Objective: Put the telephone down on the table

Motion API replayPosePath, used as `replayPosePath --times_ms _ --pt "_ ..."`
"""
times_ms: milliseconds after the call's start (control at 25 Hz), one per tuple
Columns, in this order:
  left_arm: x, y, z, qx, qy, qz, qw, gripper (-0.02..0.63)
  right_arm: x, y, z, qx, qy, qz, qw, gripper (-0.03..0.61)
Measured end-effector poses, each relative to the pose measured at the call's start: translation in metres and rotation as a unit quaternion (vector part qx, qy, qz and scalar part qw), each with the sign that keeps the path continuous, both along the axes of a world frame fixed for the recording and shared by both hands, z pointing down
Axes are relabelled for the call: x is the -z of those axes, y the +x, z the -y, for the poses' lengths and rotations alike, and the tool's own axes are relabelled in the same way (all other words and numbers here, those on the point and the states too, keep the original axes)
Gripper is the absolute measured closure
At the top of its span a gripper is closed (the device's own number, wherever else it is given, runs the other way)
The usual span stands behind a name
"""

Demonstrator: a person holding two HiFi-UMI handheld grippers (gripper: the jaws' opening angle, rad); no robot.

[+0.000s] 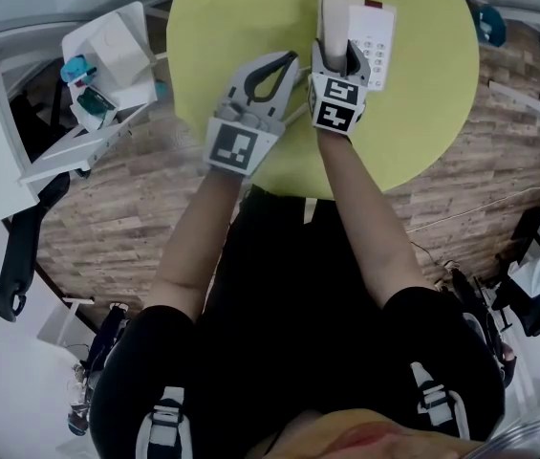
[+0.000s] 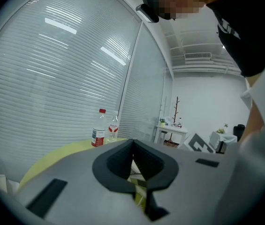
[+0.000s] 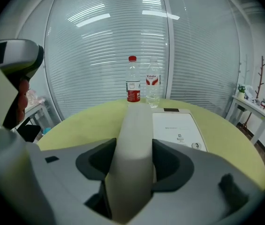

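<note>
One handset [image 3: 134, 139] lies between the spread fingers [image 3: 172, 168] of my right gripper [image 1: 336, 57]; my left gripper [image 1: 291, 61] presses its fingers together, empty. Two bottles [image 3: 132, 79] [image 3: 153, 83] at the far edge of the surface [image 3: 90, 121] escape the head view.

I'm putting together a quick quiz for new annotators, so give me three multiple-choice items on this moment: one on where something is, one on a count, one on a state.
1. Where is the telephone's handset?
A) between the jaws of the right gripper
B) on a chair
C) on the floor

2. How many bottles stand on the table?
A) one
B) two
C) four

3. How do the jaws of the left gripper stand?
A) wide apart
B) clamped on a bottle
C) together, holding nothing

Answers:
1 A: the right gripper view shows the handset running between its jaws.
2 B: two bottles stand side by side at the table's far edge.
3 C: the left gripper view shows its jaws meeting with nothing gripped.
</note>
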State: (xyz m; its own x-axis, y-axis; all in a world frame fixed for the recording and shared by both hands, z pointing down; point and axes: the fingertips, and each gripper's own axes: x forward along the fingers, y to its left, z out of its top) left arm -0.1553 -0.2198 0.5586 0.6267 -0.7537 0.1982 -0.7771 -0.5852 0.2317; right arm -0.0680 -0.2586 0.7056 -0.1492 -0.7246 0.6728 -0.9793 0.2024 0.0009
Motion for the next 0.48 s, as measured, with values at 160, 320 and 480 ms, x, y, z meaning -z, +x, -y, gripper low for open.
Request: replayPosePath --times_ms 160,320,480 --pt "-0.0015 -0.0021 0.0011 0.004 -0.002 -0.002 1.0 0.603 -0.0001 0.0015 0.0002 -0.01 0.0 0.007 1.0 0.345" --pt "0.0017 -0.0047 0.0014 0.005 0.001 -0.002 1.0 0.603 0.0006 0.0018 0.0003 -0.022 -0.002 0.021 1.0 0.358" --pt "0.008 -0.0092 -0.0003 0.007 0.005 -0.002 1.0 0.603 0.0067 0.0012 -0.0003 -0.027 -0.005 0.03 0.999 0.362"
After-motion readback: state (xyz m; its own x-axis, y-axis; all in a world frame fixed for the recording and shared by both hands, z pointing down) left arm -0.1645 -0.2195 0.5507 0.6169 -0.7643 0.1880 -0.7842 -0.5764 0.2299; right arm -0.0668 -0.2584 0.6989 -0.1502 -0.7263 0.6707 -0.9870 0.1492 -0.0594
